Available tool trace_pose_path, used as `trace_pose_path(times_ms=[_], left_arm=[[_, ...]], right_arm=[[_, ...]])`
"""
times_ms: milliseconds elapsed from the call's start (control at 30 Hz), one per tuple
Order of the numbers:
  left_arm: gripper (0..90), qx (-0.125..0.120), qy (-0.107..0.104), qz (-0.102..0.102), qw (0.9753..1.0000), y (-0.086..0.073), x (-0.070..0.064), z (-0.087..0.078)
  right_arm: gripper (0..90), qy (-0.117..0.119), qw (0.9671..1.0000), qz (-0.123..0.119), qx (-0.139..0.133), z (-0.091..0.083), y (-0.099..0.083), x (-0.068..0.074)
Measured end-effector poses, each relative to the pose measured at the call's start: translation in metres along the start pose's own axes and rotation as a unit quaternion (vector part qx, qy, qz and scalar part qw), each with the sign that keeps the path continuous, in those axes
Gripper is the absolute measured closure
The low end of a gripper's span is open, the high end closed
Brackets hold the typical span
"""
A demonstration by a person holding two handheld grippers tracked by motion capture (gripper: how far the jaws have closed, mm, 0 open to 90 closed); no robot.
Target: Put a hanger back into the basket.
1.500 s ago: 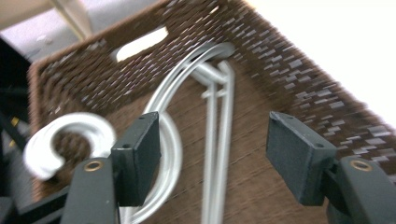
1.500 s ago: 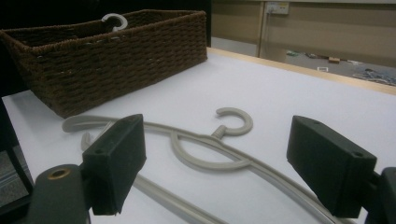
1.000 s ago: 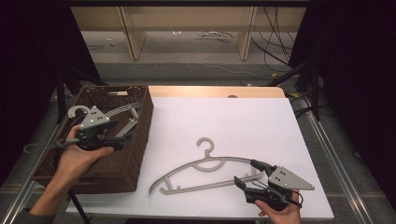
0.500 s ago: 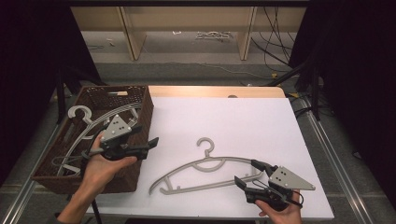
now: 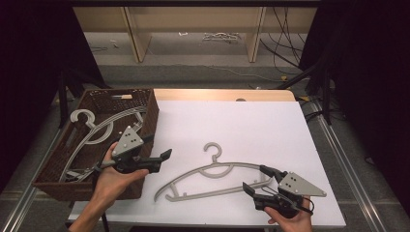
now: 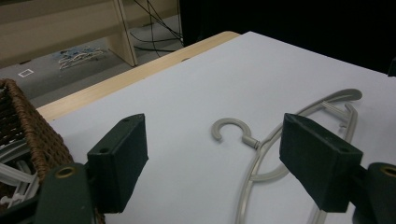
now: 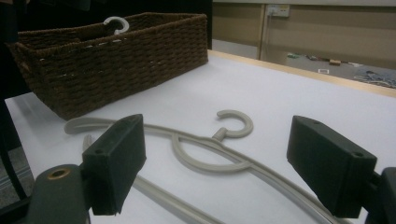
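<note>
Both pairs of jaws stand wide apart with nothing between them. 2 grippers are present: the left gripper (image 5: 159, 159) is held at the basket's right wall, over the near left part of the table (image 5: 270, 121), and the right gripper (image 5: 256, 180) rests low at the near right edge, its jaws on either side of the hanger's right end without touching it. 1 hanger (image 5: 212, 174) lies flat on the white table top, between the 2 grippers, hook (image 5: 212, 149) pointing away from the person. It is light grey plastic, with curved shoulders, a lower bar and a small notch near each end. In the left gripper view the hook (image 6: 229, 128) opens toward the left and lies ahead, between the jaws; in the right gripper view the hanger (image 7: 205, 154) runs across just beyond the jaws. 1 brown woven basket (image 5: 150, 104) sits at the table's left edge and holds more grey hangers (image 5: 94, 130); at least 2 can be made out, the exact count cannot be told. 1 hook (image 7: 116, 23) rises above the basket rim in the right gripper view.
</note>
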State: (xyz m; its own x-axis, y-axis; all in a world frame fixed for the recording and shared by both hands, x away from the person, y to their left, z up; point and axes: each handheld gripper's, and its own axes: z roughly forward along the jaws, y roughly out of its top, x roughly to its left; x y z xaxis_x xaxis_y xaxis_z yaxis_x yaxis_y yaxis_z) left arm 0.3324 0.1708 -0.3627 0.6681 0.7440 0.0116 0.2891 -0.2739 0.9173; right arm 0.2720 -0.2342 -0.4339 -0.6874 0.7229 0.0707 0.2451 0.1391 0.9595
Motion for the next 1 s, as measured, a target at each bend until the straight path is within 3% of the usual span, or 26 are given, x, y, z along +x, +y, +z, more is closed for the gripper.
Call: trace_pose_path(times_ms=[167, 200, 233, 567, 700, 767, 800, 1000], left_arm=[[18.6, 0.0, -0.012, 0.005, 0.9999, -0.002, -0.005, 0.004], [18.6, -0.006, -0.014, 0.029, 0.9995, -0.002, -0.004, 0.006], [18.5, -0.005, -0.018, 0.033, 0.9993, -0.003, -0.007, 0.007], [18.8, -0.013, -0.036, 0.026, 0.9989, -0.017, -0.018, 0.021], [19.0, -0.002, -0.044, 0.029, 0.9986, -0.022, -0.024, 0.027], [19.2, 0.011, -0.05, 0.039, 0.9979, -0.024, -0.028, 0.034], [19.4, 0.015, -0.049, 0.041, 0.9979, -0.025, -0.028, 0.036], [18.9, 0.041, -0.051, 0.042, 0.997, -0.025, -0.029, 0.052]], right_arm=[[20.5, -0.003, 1.0, -0.001, -0.004, -0.001, 0.0, -0.001], [20.5, -0.002, 1.0, 0.0, -0.001, -0.001, 0.0, -0.001], [20.5, -0.001, 1.0, 0.001, -0.001, -0.001, 0.0, -0.001], [20.5, -0.002, 1.0, -0.001, -0.001, -0.001, 0.0, 0.0], [20.5, -0.002, 1.0, -0.001, -0.001, 0.0, 0.0, 0.0], [20.5, -0.001, 0.9999, -0.003, 0.014, -0.003, 0.001, 0.0], [20.5, 0.003, 1.0, 0.0, -0.001, 0.0, 0.0, 0.0], [20.5, 0.0, 1.0, -0.001, -0.001, 0.0, 0.0, 0.0]])
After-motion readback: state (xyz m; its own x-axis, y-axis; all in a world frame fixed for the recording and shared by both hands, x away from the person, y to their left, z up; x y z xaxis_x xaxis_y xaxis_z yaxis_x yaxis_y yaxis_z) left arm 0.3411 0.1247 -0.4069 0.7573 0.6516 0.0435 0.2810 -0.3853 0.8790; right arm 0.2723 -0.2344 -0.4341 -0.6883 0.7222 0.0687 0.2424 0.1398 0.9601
